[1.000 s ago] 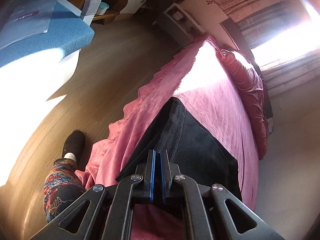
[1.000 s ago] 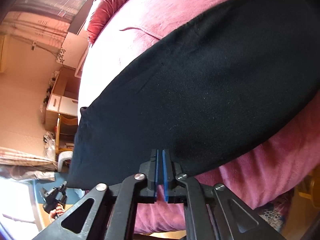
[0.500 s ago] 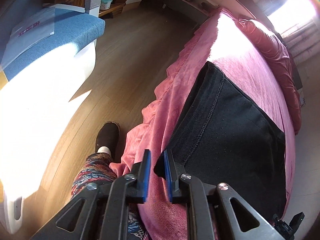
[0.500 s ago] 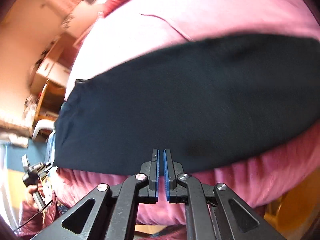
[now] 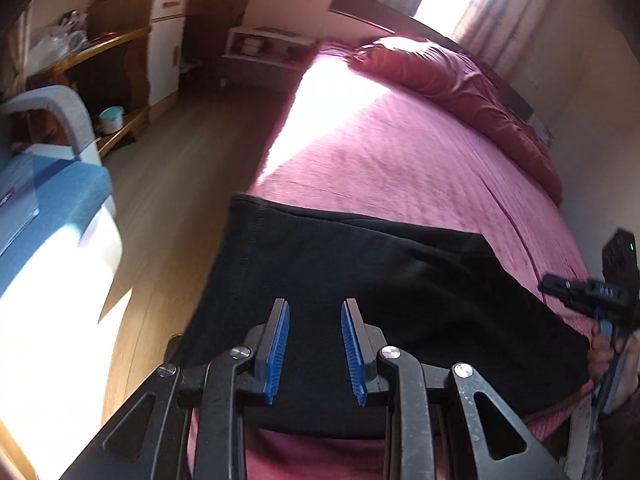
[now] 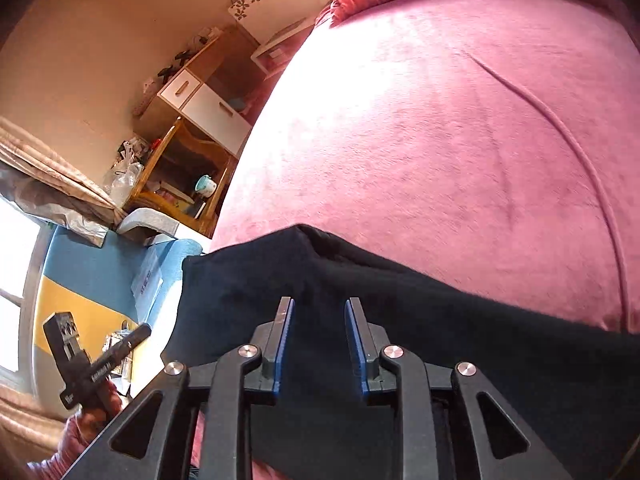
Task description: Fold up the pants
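A bed (image 5: 400,168) under a pink cover fills a sunlit bedroom with a wooden floor (image 5: 180,152). Folded black pants (image 5: 360,280) lie flat along its near edge. The left gripper (image 5: 314,340) and the right gripper (image 6: 319,340) hang above the cloth; both have just been opening, their blue fingers (image 5: 276,352) apart with nothing between them. White lettering on the gripper bodies is too small to read. A red pillow (image 5: 460,80), white cabinet (image 5: 166,40) and blue sofa (image 5: 52,200) stand around
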